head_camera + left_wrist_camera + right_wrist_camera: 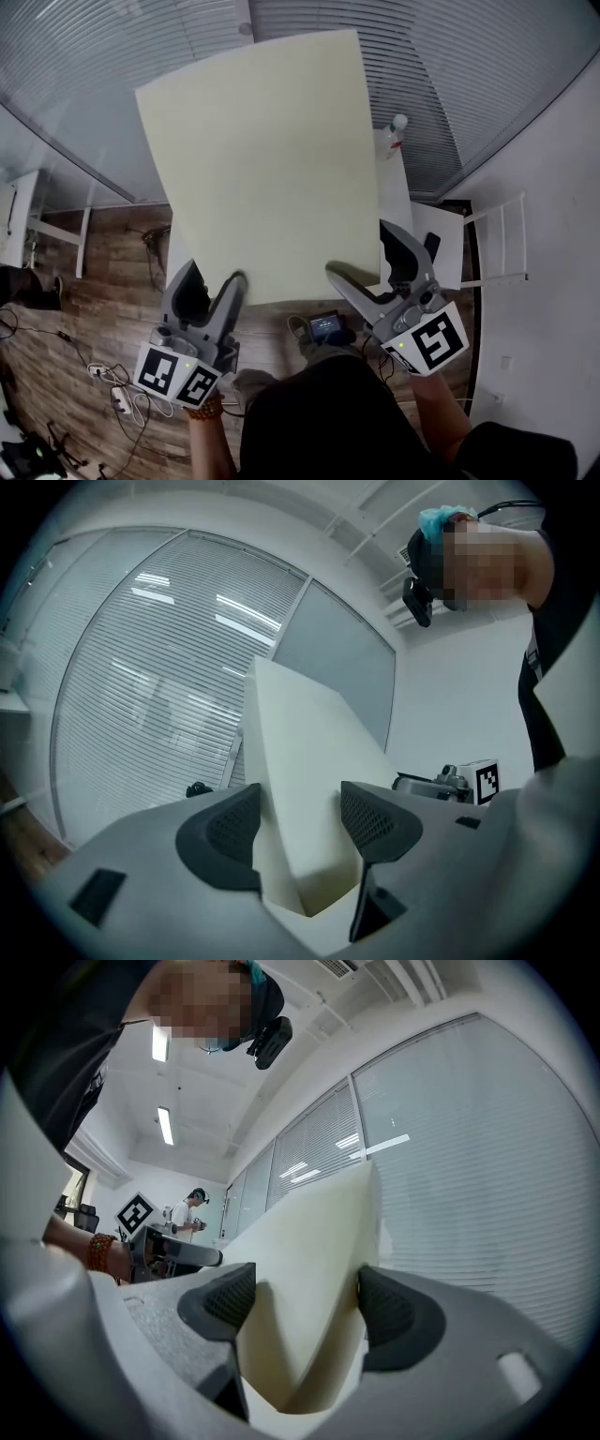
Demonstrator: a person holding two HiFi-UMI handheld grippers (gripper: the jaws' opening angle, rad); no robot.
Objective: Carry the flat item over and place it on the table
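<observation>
Simply a large, smooth, pale-yellow rectangular flat sheet point(267, 159)

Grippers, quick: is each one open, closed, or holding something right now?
Left gripper: closed on the pale yellow board.
Right gripper: closed on the same board.

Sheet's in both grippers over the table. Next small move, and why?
Probably lower the sheet flat toward the table without releasing: left gripper and right gripper clamp its near edge, and it hangs above the tabletop. Stay clear of the bottle.
</observation>
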